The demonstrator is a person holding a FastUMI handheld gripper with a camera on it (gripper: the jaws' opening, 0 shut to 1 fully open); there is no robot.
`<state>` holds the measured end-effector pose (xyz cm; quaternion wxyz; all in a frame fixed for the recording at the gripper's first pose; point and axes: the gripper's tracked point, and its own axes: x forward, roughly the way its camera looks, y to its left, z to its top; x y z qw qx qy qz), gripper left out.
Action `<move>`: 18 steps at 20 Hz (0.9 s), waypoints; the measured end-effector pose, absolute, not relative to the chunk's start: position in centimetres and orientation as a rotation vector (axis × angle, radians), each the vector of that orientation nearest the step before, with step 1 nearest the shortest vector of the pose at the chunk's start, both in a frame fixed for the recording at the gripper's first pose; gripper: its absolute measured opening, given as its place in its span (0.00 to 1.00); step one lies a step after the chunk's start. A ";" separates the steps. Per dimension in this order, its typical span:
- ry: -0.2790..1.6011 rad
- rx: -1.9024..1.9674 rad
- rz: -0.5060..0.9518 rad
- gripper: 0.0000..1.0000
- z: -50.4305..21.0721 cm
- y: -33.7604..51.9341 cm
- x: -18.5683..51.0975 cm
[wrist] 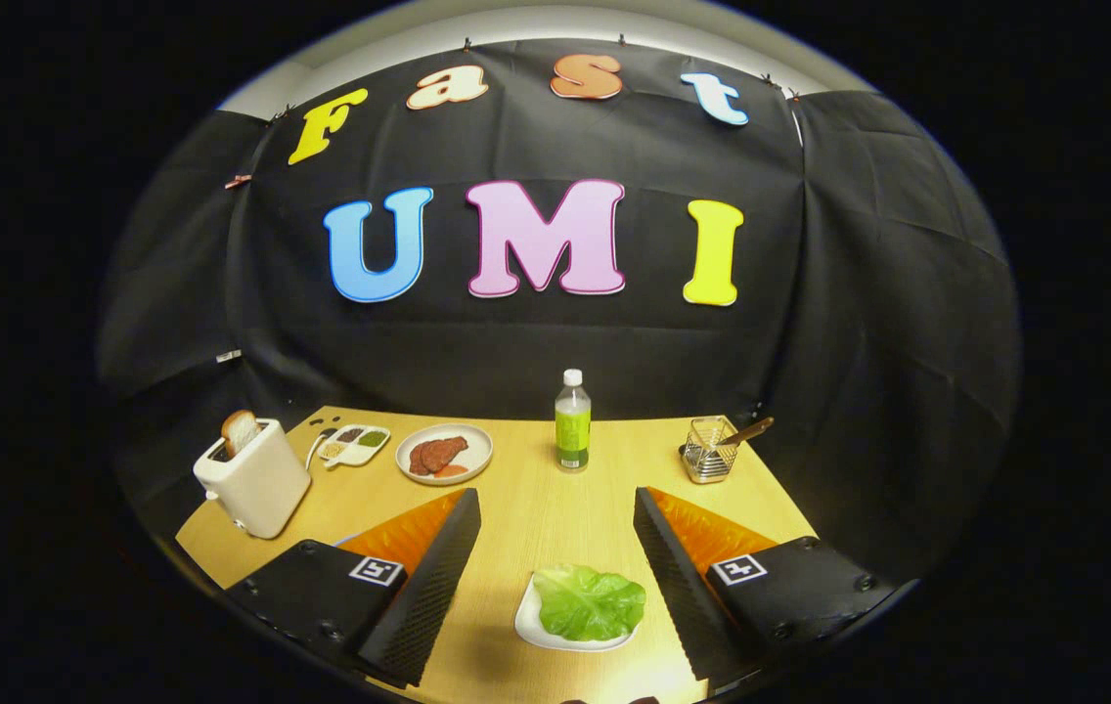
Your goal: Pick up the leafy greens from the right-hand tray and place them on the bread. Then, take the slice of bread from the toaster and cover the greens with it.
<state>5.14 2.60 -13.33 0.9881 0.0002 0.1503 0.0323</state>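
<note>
lettuce leaf (590, 601) on its white tray (528, 618) lies between the wide-spread fingers of the empty gripper (555, 577); probably light, limp and tearable, so pinch a ruffled edge.

Gripper (555, 587) fingers spread, leafy greens (590, 601) between, toaster (254, 477) beyond

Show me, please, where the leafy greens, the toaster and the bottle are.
leafy greens (590, 601): gripper view, middle of the leaf.
toaster (257, 484): gripper view, its front side wall.
bottle (572, 430): gripper view, its label.
</note>
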 end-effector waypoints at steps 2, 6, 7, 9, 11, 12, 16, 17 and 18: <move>0.354 -0.007 0.099 0.98 -16.0 2.5 5.5; 0.464 -0.022 0.151 0.98 -21.2 1.6 6.6; 0.492 -0.025 0.159 0.98 -22.6 1.4 6.9; 0.532 -0.037 0.176 0.98 -24.8 0.9 7.4; 0.563 -0.048 0.190 0.98 -26.5 0.4 8.1; 0.581 -0.047 0.197 0.98 -27.4 0.2 8.4; 0.675 -0.069 0.219 0.98 -31.7 -0.2 9.0; 0.691 -0.082 0.224 0.98 -32.6 -0.4 9.1; 0.706 -0.091 0.231 0.98 -33.4 -0.4 9.1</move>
